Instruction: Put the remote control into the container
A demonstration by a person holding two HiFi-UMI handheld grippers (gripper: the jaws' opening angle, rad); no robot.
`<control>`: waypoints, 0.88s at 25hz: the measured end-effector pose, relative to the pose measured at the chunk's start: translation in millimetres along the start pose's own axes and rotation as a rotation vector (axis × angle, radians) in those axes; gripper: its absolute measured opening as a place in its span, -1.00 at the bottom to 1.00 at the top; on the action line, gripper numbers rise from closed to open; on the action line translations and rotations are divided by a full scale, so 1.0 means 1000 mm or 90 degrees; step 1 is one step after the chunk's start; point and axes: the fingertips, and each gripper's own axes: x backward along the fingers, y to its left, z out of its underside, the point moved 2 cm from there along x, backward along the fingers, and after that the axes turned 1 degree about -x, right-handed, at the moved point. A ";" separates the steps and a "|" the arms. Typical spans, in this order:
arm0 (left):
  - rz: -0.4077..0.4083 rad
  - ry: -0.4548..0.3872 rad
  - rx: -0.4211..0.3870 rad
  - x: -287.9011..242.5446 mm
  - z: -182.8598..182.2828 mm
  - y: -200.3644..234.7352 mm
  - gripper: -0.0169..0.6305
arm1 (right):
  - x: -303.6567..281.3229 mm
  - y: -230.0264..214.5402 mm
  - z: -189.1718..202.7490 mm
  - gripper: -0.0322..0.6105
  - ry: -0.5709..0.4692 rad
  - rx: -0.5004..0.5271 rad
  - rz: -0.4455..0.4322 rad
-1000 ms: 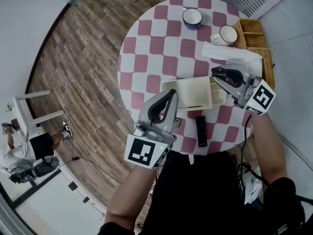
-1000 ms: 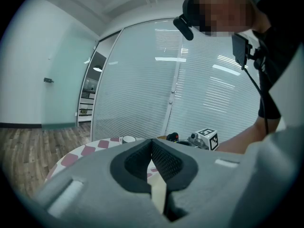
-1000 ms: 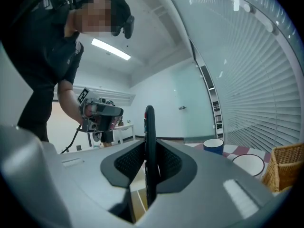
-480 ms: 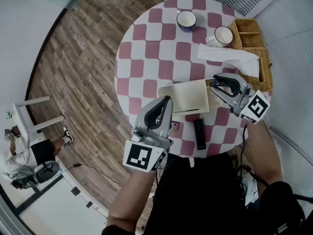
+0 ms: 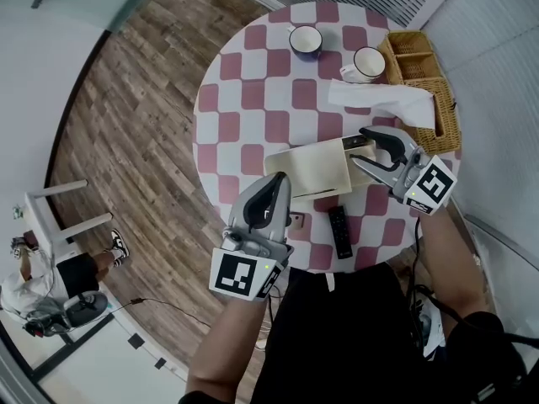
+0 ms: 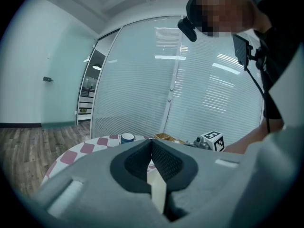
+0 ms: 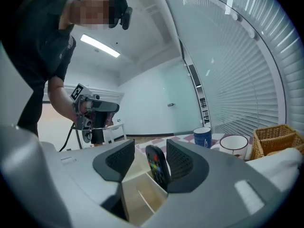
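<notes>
Remote control (image 7: 156, 166): standing on end between the jaws of the right hand-held gripper (image 7: 150, 144), leaning on the pad at the right of that gripper's view, with a gap showing at the other pad; it is hanging over an open compartment of the container (image 5: 310, 168), its lower end hidden behind the jaw
Right hand-held gripper: its jaws have just been opening and are standing apart, pressing on nothing (the remote control is only resting against one pad)
Left hand-held gripper (image 6: 152, 148): its jaws are gripping tight on a thin cream wall of the container, at its near edge in the head view
Container: sitting on the checked table (image 5: 253, 99), between the two hand-held grippers
Second remote (image 5: 339, 231): lying flat on the table, just beside the container's near side, apart from both hand-held grippers
Writing: coloured buttons are showing on the remote control, their print too small to read; a pale mark on the blue mug (image 7: 202, 137) is likewise illegible
</notes>
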 end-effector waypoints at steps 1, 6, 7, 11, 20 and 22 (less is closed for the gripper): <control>0.000 -0.002 0.000 0.001 -0.001 -0.001 -0.95 | 0.001 0.001 -0.002 -0.23 -0.002 0.003 0.002; 0.001 -0.016 0.001 0.008 -0.008 -0.007 -0.95 | 0.010 0.007 -0.022 -0.22 -0.026 0.017 0.016; 0.000 -0.018 -0.001 0.010 -0.010 -0.008 -0.95 | 0.012 0.008 -0.026 -0.22 -0.030 0.022 0.020; -0.011 -0.013 -0.008 0.018 -0.018 -0.013 -0.95 | 0.026 0.016 -0.049 -0.24 -0.048 0.037 0.055; 0.025 -0.047 -0.065 0.043 -0.064 -0.054 -0.95 | 0.068 0.063 -0.085 -0.47 -0.101 0.022 0.129; 0.030 -0.046 -0.070 0.045 -0.064 -0.058 -0.95 | 0.073 0.070 -0.086 -0.49 -0.098 0.017 0.146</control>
